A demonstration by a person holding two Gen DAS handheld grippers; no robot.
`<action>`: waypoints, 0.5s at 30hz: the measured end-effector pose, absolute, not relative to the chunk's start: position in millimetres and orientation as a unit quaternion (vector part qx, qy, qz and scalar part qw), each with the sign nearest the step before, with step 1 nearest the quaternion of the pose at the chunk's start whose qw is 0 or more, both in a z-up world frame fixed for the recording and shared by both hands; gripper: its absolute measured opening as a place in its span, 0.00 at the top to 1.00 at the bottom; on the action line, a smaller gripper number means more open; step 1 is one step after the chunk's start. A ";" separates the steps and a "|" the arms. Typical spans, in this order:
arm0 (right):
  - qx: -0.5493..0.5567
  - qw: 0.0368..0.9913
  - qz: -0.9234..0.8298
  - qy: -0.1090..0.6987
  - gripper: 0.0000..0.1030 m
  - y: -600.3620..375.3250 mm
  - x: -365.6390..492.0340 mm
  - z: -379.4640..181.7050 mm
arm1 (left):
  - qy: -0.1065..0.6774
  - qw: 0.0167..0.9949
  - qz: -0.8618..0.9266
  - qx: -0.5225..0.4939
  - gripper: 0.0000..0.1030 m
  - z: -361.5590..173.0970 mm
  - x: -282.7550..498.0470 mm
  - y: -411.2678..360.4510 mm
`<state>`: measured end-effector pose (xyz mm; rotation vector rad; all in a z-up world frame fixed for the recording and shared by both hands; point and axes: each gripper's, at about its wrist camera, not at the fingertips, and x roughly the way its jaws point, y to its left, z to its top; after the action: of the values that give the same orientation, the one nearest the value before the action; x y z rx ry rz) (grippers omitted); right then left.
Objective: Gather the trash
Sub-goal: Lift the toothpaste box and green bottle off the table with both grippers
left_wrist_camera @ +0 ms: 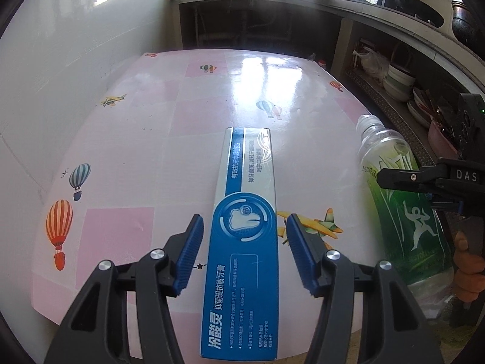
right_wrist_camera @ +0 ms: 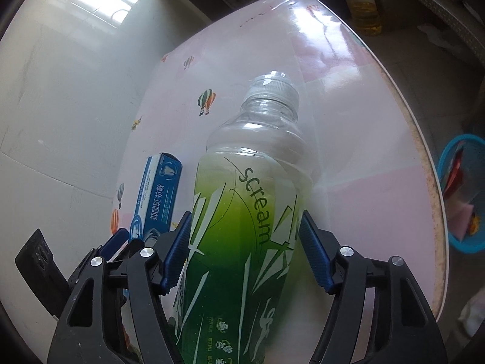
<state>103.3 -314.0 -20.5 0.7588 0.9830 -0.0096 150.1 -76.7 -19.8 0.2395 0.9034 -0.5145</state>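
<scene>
- Left tongs (left_wrist_camera: pixel 244 244) spread wide astride the box (left_wrist_camera: pixel 247 236), blue pads (left_wrist_camera: pixel 190 253) clear of both long sides — lined up to clamp, nothing gripped yet.
- Box lying flat on the counter (left_wrist_camera: pixel 157 139), lengthwise along the tongs' line: long, blue-and-white toothpaste carton with a tooth emblem.
- Right tongs (right_wrist_camera: pixel 245 247) open around the bottle (right_wrist_camera: pixel 242 212), pads hugging the label but seemingly not pressing.
- Bottle just right of the box: clear, empty-looking, green label, cap on, pointing away.
- Blue bin (right_wrist_camera: pixel 463 191) on the floor past the counter edge, likely the drop spot.
</scene>
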 end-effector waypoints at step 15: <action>0.332 0.823 -0.006 0.461 0.41 -306.0 102.9 -21.1 | 0.438 0.859 -0.243 0.109 0.46 -21.6 151.5 -76.8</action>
<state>102.9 -306.0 -21.1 0.7061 0.9813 -0.0128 151.5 -76.8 -21.6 0.2290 0.9200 -0.5105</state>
